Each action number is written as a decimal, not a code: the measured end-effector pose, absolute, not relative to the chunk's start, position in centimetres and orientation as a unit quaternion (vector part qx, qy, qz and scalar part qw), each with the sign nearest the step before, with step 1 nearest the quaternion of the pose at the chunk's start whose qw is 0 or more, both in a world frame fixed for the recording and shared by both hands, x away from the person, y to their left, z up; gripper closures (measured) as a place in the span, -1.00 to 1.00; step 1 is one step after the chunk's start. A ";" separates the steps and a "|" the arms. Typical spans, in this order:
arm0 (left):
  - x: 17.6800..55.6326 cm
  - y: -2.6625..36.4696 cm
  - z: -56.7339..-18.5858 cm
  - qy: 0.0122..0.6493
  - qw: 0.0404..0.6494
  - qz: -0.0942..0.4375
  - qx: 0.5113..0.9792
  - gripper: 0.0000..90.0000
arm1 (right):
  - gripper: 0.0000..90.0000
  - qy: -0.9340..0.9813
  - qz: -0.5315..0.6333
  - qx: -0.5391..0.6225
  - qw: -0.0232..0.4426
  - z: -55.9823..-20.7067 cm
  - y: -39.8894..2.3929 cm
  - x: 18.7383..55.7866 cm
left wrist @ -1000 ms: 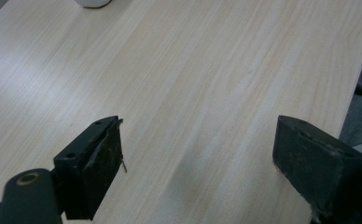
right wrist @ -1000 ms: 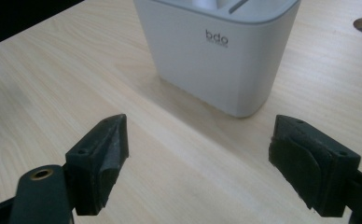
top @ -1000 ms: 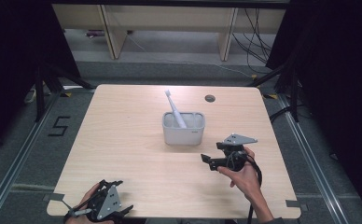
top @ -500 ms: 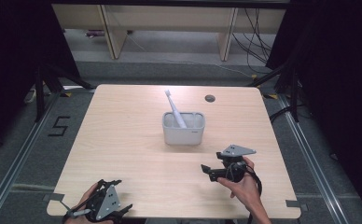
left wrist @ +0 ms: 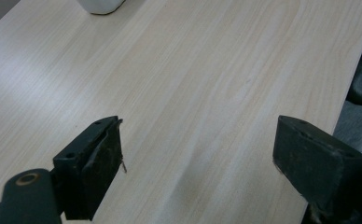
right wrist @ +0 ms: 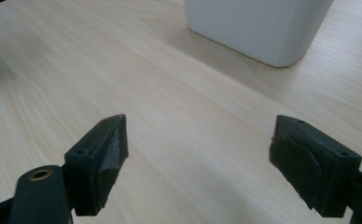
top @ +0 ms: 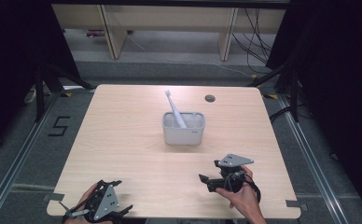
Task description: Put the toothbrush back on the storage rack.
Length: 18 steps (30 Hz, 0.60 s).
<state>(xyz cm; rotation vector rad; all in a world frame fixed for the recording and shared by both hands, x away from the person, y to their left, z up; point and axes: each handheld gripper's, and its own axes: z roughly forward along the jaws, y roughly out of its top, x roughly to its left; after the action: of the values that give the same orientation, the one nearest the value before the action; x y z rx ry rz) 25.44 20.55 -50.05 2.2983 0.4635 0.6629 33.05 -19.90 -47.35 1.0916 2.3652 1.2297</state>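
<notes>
Light wood table (top: 123,140) mid-frame in the high view, grey floor around it, pale shelving across the top, dark curtains on both sides. Small dark round hole (top: 210,98) in the tabletop toward the upper right.

White holder (top: 183,128) near the centre of the table, with a white toothbrush (top: 174,108) standing in it, tilted so the head leans up and to the left.

Left gripper (top: 118,212) down at the lower left edge of the table, held in a hand (top: 83,205). Jaws wide apart in the left gripper view, just bare wood between them, a corner of the holder at the top left.

Right gripper (top: 207,179) lower right of centre, held in a hand (top: 242,198), pointing left, well apart from the holder. Jaws also spread wide in the right gripper view, nothing between them, holder's white wall at the top right.
</notes>
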 end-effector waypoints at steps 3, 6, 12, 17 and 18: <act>25.4 20.7 -49.9 0.176 0.335 0.263 0.888 -0.66 | -0.60 0.812 0.423 0.385 0.121 -47.5 -19.9 32.3; 25.4 20.7 -50.0 0.176 0.335 0.266 0.886 -0.66 | -0.60 0.813 0.421 0.382 0.124 -47.6 -20.0 32.1; 25.4 20.7 -49.9 0.175 0.332 0.265 0.888 -0.66 | -0.62 0.817 0.418 0.375 0.130 -48.0 -20.4 31.5; 25.3 20.7 -49.9 0.177 0.334 0.268 0.886 -0.66 | -0.62 0.817 0.422 0.372 0.123 -48.4 -20.8 31.2; 25.3 20.7 -49.9 0.178 0.336 0.266 0.886 -0.66 | -0.62 0.815 0.415 0.386 0.124 -48.3 -20.8 30.9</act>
<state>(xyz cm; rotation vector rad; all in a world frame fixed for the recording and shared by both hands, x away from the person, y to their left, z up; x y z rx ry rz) 25.31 20.73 -49.89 2.3092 0.4639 0.6937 30.86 -20.81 -48.33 1.1255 2.3755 1.2091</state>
